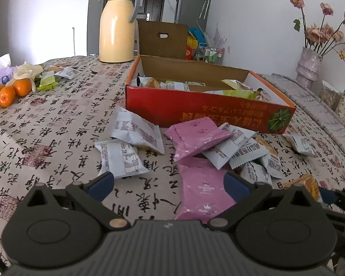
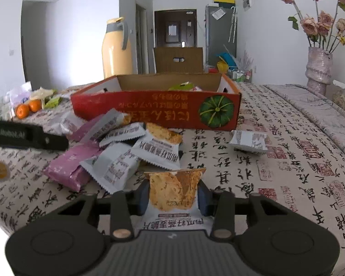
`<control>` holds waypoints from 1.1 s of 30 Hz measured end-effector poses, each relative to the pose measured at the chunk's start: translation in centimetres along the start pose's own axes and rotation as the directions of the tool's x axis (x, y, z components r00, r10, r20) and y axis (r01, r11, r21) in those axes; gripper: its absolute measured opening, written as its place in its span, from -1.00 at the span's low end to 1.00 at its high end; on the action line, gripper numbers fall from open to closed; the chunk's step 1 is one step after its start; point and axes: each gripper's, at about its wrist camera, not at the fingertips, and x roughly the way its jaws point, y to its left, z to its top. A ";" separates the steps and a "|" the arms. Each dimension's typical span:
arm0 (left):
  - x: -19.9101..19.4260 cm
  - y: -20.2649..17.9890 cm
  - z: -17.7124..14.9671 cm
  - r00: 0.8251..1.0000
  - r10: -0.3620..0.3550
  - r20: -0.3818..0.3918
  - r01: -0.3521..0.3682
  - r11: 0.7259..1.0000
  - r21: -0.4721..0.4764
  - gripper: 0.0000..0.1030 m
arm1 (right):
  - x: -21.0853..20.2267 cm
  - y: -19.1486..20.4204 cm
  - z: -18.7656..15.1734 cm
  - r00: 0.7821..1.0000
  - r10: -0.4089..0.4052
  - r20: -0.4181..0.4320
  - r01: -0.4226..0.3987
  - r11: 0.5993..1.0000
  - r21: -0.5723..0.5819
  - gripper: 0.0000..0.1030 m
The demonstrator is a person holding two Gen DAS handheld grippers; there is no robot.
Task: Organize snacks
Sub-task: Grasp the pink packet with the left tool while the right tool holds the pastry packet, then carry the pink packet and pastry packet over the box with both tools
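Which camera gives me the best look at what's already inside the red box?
The left wrist view. It looks down over the red box's near wall, showing several packets lying inside. The right wrist view sits lower: the box shows mostly its front wall, with only a green packet tip above it.

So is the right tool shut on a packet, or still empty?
Shut on one: the right tool has its pads pressed against both sides of an orange-and-white snack packet.

Pink packet (image 1: 201,193) runs under the left gripper (image 1: 169,184); box (image 2: 135,105) hides most snacks inside.
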 end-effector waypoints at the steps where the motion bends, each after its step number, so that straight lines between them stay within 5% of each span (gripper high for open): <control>1: 0.1 -0.2 0.0 1.000 -0.001 -0.004 0.001 1.000 0.001 1.00 | -0.1 -0.2 0.1 1.000 -0.002 0.007 0.002 1.000 0.006 -0.22; 19: 3.7 -3.8 -0.1 0.997 0.043 -0.071 -0.039 0.997 0.062 1.00 | -0.4 -3.9 0.3 0.998 -0.024 0.064 0.018 0.995 0.095 -0.21; 24: 3.9 -4.5 -0.8 0.995 0.072 -0.063 -0.066 0.994 0.088 0.70 | 0.3 -4.9 1.4 0.997 0.006 0.075 -0.013 0.996 0.091 -0.21; 26: 3.6 -4.7 -0.9 0.997 0.062 -0.049 -0.057 0.994 0.093 0.24 | 0.7 -5.3 2.2 0.998 0.028 0.065 -0.034 0.995 0.092 -0.21; 33: 2.8 -4.8 -0.9 0.996 0.066 -0.061 -0.059 0.993 0.101 0.21 | 1.9 -3.9 4.9 0.997 0.072 0.038 -0.072 0.997 0.000 -0.21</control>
